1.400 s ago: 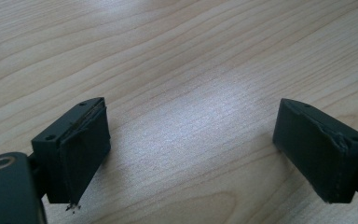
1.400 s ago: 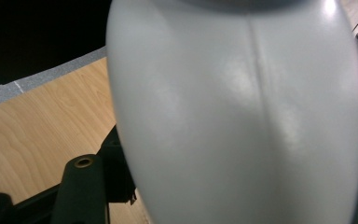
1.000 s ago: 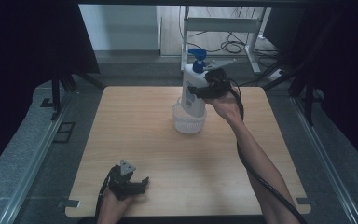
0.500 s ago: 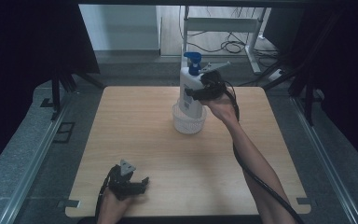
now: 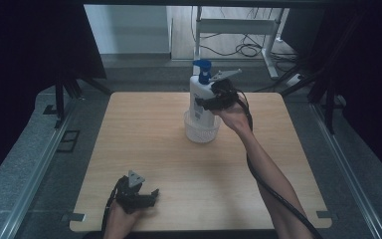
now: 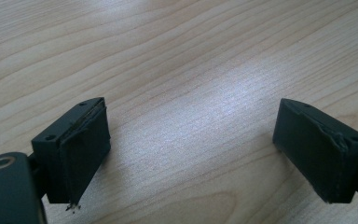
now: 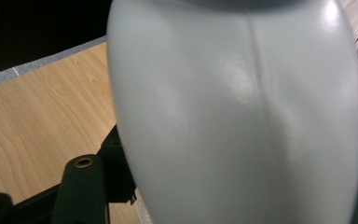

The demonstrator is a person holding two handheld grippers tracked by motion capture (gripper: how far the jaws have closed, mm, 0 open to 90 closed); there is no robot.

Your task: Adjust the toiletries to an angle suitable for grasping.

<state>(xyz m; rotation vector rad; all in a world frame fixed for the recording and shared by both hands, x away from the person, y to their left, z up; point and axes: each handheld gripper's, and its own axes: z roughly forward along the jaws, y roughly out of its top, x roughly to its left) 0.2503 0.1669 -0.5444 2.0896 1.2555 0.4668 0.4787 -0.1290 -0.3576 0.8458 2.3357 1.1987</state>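
With the right gripper [image 5: 210,103] clamped on the white pump bottle [image 5: 199,102] standing in the white cup [image 5: 202,131] at the table's [image 5: 149,144] far middle, a tilt could topple both, while the left gripper [image 5: 146,195] rests wide open, empty, near-left.

I am working in a lab-like recording booth: a bare wooden table [image 5: 144,149] ringed by black curtains [image 5: 30,59], with floor cables [image 5: 243,49] at the far side.

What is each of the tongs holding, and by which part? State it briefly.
Right tongs grip the white pump bottle at mid-body, its base in the white basket. Left tongs are open, holding nothing.
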